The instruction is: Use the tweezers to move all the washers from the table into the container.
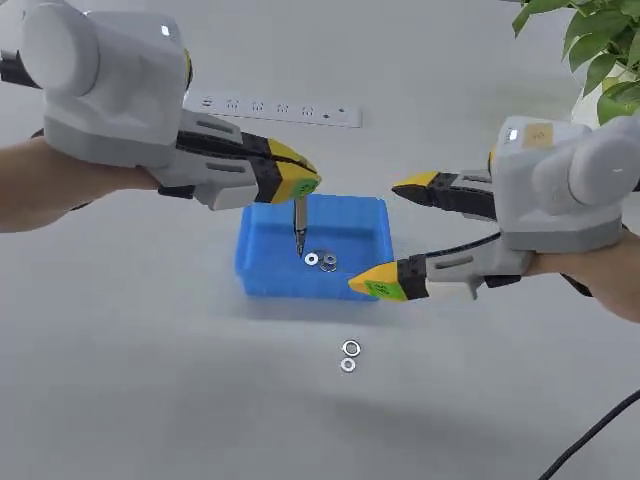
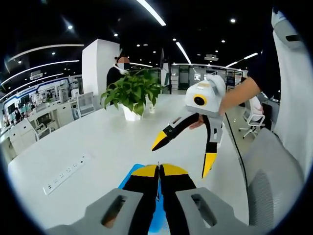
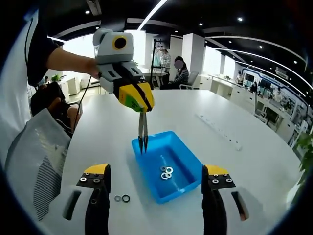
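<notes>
Fingers of the left gripper (image 1: pixel 305 185) are clenched on the tweezers (image 1: pixel 299 228), which hang tip-down over the blue container (image 1: pixel 262 262). The right gripper (image 1: pixel 380 236) is spread wide, grasping nothing. Nearest the person, washers (image 1: pixel 349 356) lie side by side on the table (image 1: pixel 150 380), just clear of the container's near wall. Farther off lies a power strip (image 1: pixel 275 108). Thin, flat washers may skid or flick away if the tips close off-centre, and one could nudge its neighbour. Count: two washers on the table, seemingly three bunched in the container, one tweezers, one container.
</notes>
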The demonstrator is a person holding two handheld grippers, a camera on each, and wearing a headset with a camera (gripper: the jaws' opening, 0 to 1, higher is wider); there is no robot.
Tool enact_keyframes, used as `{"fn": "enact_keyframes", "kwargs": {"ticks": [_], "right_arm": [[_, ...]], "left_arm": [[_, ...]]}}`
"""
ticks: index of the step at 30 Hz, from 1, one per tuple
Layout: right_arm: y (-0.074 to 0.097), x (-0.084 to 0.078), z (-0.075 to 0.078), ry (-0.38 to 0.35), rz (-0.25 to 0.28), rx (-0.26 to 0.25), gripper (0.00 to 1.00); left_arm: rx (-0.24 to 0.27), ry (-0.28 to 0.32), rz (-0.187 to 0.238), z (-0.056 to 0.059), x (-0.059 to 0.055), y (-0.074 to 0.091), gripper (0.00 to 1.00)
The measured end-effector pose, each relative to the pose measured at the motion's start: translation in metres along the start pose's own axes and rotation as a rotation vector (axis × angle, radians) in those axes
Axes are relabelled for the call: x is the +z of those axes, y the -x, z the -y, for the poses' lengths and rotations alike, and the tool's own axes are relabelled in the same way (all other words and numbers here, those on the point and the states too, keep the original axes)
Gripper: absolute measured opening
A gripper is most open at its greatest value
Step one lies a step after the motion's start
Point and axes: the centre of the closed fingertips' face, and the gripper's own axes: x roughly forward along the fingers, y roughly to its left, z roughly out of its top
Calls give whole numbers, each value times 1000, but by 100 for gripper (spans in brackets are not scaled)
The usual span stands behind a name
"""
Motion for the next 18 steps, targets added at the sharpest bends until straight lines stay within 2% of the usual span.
{"fn": "enact_keyframes", "kwargs": {"ticks": [4,7,10,15,18], "right_arm": [[10,-9,-4,-8,-6,-8,80],[18,-19,-8,-24,-16,-13,84],[24,-24,-13,-37,-17,-11,88],[31,-32,-29,-32,-29,32,96],[32,-38,-38,-26,-49,50,100]], "left_arm": [[-14,-1,6,17,5,-2,5],[-24,-8,-4,30,4,-3,5],[-26,1,-8,38,3,-3,5],[-40,0,-10,55,4,-2,5],[-40,2,-4,62,5,-5,5]]}}
